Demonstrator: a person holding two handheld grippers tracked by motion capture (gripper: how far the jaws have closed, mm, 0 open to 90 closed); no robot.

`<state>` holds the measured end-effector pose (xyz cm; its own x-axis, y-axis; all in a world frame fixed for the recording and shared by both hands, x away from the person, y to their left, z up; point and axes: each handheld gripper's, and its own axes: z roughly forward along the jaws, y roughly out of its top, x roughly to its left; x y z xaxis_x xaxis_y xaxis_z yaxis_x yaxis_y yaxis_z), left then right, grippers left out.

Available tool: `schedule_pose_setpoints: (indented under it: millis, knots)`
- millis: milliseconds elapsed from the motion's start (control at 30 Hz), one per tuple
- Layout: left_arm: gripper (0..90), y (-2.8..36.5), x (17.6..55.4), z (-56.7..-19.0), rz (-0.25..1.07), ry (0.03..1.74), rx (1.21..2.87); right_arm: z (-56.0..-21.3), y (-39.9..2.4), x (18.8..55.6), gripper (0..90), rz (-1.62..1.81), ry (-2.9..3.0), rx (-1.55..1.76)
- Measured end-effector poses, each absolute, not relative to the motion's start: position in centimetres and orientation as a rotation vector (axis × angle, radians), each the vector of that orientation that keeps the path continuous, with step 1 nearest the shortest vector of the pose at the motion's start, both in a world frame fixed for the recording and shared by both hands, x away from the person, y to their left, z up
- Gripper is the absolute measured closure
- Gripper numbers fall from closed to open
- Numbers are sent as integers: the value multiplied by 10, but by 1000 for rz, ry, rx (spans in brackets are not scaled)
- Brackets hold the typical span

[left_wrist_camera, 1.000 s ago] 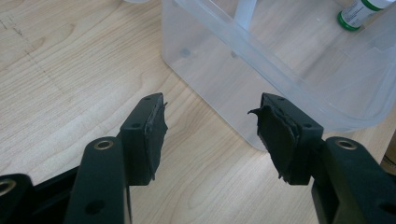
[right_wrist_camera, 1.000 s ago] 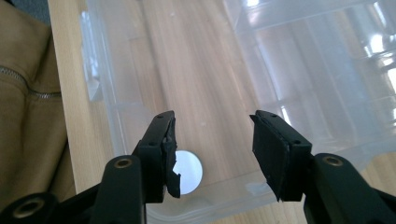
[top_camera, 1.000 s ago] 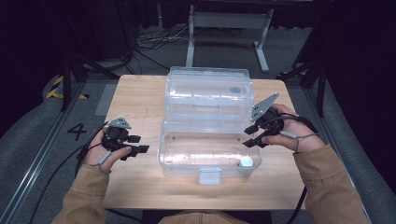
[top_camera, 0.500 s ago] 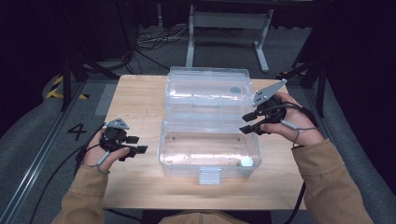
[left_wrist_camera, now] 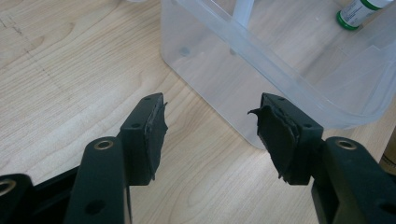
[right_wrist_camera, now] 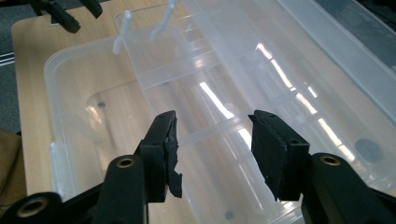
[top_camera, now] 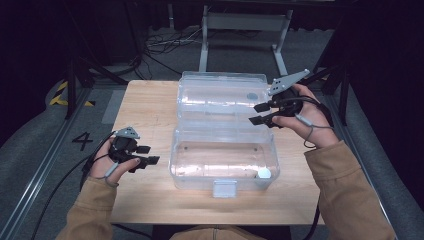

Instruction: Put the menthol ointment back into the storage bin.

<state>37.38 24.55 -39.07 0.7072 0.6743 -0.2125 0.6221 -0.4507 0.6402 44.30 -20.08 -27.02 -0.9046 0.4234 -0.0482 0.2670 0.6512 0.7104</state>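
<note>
Since the earlier frame, the right gripper [top_camera: 260, 113] has lifted from the box's right side to hover beside the opened lid [top_camera: 222, 95], toward the table's [top_camera: 145, 105] far right corner; its jaws are spread with nothing between them. At the near left edge, the left gripper [top_camera: 150, 155] rests spread and empty, just beside the clear plastic box [top_camera: 222, 155], whose wall stands directly ahead of it. That box sits mid-table, latch [top_camera: 224, 188] facing the near edge. Inside, at its near right corner, lies a small white bottle [top_camera: 263, 173] with a green band.
</note>
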Motion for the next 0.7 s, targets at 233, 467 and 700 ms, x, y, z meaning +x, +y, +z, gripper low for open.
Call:
schedule_pose_setpoints:
  millis: [233, 467, 700]
  knots:
    - [427, 247, 374, -389, 102, 981, 2187, -267, -187, 461, 509, 1124, 2619, 553]
    - [427, 245, 375, -390, 95, 971, 2194, -271, -171, 473, 506, 1142, 2651, 518]
    - [427, 244, 374, -389, 94, 964, 2191, -283, -158, 492, 514, 1089, 2688, 524]
